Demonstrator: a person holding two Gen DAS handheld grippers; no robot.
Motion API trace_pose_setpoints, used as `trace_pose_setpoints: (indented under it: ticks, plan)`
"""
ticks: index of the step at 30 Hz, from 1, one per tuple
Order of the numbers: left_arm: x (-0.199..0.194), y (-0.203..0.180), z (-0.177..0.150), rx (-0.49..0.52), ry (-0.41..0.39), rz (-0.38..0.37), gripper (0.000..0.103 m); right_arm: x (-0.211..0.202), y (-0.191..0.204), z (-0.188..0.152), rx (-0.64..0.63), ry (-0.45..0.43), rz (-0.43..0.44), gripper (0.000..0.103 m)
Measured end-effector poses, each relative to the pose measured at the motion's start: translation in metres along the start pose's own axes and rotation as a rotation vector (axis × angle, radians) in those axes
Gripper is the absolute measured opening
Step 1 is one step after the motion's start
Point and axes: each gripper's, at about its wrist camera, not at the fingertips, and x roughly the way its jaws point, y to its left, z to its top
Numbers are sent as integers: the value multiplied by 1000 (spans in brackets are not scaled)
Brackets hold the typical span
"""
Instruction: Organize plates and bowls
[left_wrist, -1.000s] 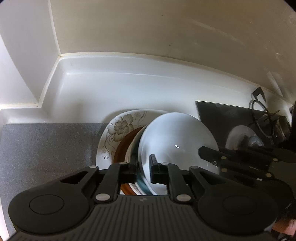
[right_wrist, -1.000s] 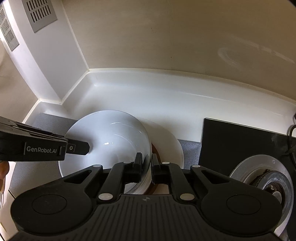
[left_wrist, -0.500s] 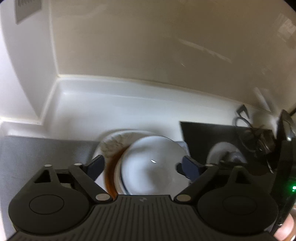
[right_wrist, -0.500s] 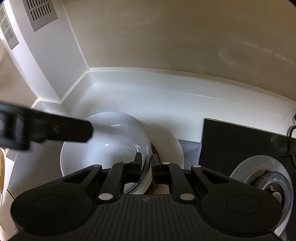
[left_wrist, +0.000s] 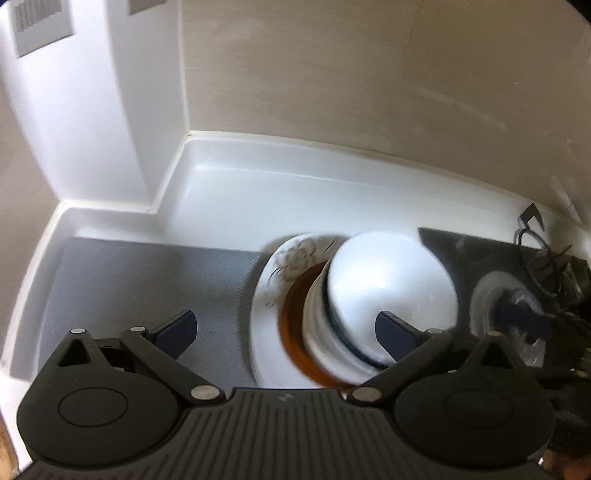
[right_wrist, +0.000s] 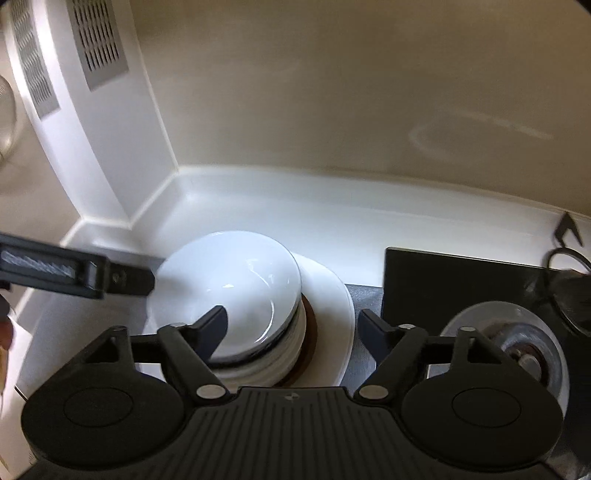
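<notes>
A white bowl (left_wrist: 391, 280) tops a stack of white bowls that sits on a brown plate (left_wrist: 291, 317) and a floral plate (left_wrist: 295, 254). My left gripper (left_wrist: 286, 330) hovers over the stack's left side, jaws wide and still opening, pads off the crockery. In the right wrist view the same bowl (right_wrist: 229, 284) lies below my right gripper (right_wrist: 291, 323). Its jaws are opening, with the stack's right edge in the gap and untouched. One of the left gripper's fingers (right_wrist: 125, 280) reaches in from the left beside the bowl's rim.
A grey mat (left_wrist: 147, 280) covers the counter left of the stack. A black stove top (right_wrist: 443, 280) with a round burner (right_wrist: 517, 347) lies to the right. The white backsplash ledge (right_wrist: 332, 206) and a vented white wall (right_wrist: 96, 44) close off the back and left.
Both grippers were shut on the white bowl's rim. The left one opened first, then the right, and both drew back and up. The bowl stays on the stack.
</notes>
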Motion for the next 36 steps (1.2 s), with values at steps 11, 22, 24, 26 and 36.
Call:
trace_pose_setpoints:
  ticks: [11,22,24,26,36]
  plan:
    - [-51,1,-83,61,-85,98,103,-73,49,-73,-91,-121,-65,101]
    - [-91,4,-154,88,-95,88,103,-126,69,-125,14,-159,-112,103]
    - [-99,4,-164,82,-101,90,103,-134,72,-133,24,-173,-120,103]
    - [-106,5,-172,89,-113,100,103,-142,75,-139,27,-181,-122,103]
    - [-135,8,-196,94,-168,122,103,-166,85,-159,19,-211,-121,103]
